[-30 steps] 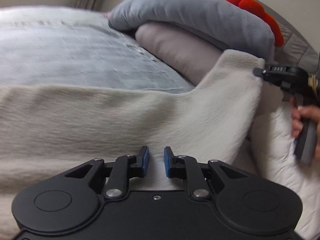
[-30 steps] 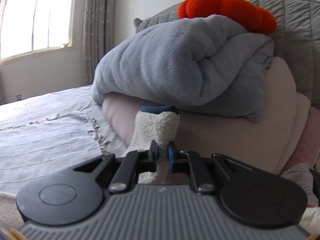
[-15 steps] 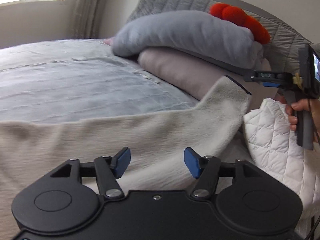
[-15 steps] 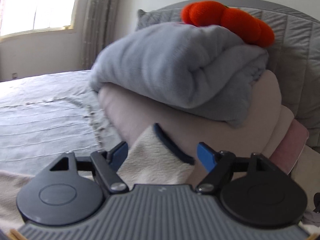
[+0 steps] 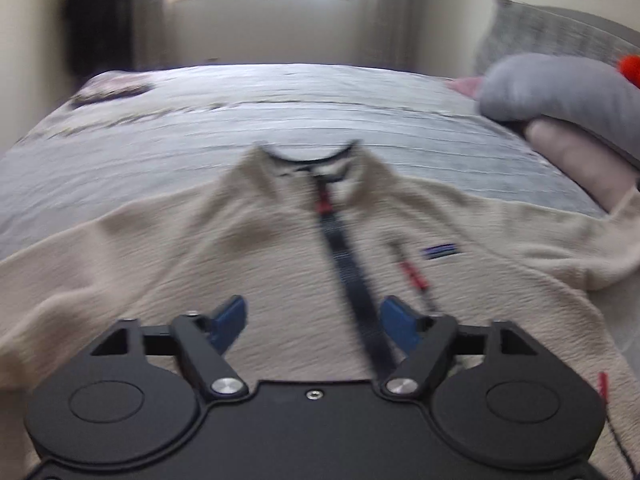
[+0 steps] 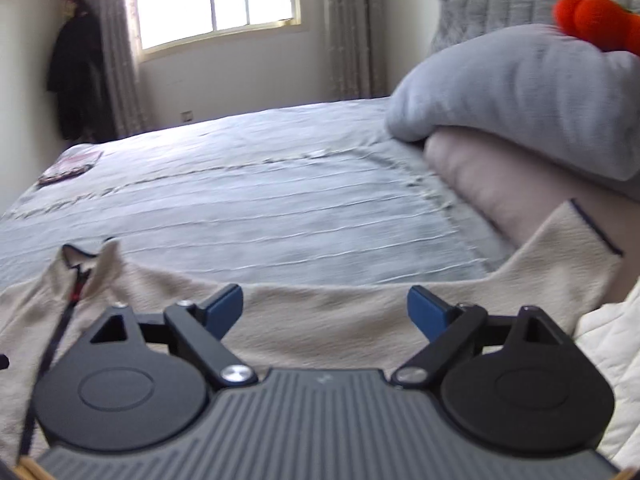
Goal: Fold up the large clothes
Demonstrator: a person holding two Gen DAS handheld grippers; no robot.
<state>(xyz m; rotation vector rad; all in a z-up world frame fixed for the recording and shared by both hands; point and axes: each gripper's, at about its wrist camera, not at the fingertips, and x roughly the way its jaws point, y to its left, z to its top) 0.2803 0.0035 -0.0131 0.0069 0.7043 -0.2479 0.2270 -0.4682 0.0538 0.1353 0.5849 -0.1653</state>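
Observation:
A cream fleece pullover with a dark zip and dark-edged collar lies spread face up on the bed, sleeves out to both sides. My left gripper is open and empty over its chest, above the zip. My right gripper is open and empty over the pullover's right sleeve, whose dark-trimmed cuff rests against the pillows. The pullover's collar shows at the left of the right wrist view.
The grey bedspread stretches toward a window. A rolled grey blanket lies on pink pillows at the right, with an orange plush toy on top. A white quilt lies at the near right.
Both grippers opened and let go of the sleeve. Both then swung left, so the pullover's collar and chest came into view.

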